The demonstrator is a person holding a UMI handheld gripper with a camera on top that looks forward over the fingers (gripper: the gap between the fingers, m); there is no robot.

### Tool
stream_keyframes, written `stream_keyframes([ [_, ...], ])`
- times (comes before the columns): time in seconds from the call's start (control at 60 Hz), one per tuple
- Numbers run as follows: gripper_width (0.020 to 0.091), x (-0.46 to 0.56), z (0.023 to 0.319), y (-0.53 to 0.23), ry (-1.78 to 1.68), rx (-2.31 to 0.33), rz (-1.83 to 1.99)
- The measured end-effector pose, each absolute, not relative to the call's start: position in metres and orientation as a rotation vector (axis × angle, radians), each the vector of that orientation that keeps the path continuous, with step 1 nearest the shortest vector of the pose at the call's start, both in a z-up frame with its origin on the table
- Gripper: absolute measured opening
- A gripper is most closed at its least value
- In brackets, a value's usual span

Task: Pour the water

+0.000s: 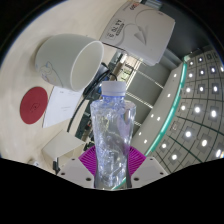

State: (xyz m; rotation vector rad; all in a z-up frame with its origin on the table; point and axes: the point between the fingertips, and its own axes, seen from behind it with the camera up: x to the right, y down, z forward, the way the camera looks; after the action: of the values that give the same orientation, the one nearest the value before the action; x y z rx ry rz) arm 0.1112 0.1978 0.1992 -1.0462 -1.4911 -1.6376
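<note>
A clear plastic water bottle (113,130) with a pale blue cap stands between my fingers, and both purple pads (92,160) press on its lower sides. My gripper (113,172) is shut on it and holds it up, well above the floor. A white cup (70,62) lies beyond the bottle's cap, up and to the left, with its open mouth turned toward the bottle. The view is strongly tilted. No water stream shows.
A white sheet with a red round mark (38,103) sits left of the bottle. A white appliance with printed text (140,30) is beyond the cup. A glass table edge (172,110) curves on the right, with a ceiling grid of spot lights (195,120) past it.
</note>
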Motion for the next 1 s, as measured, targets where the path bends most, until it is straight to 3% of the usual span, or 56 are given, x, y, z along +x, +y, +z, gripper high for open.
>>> stream_keyframes([
  [0.233, 0.0363, 0.101, 0.195, 0.203, -1.586, -0.945, -1.677],
  [0.4, 0.0367, 0.107, 0.196, 0.195, -1.501, -1.105, -1.557],
  [0.7, 0.0367, 0.113, 0.227, 0.168, -0.888, -1.619, -0.94],
  [0.817, 0.037, 0.109, 0.221, 0.161, -0.672, -1.757, -0.655],
  [1.0, 0.037, 0.093, 0.188, 0.164, -0.429, -1.866, -0.246],
])
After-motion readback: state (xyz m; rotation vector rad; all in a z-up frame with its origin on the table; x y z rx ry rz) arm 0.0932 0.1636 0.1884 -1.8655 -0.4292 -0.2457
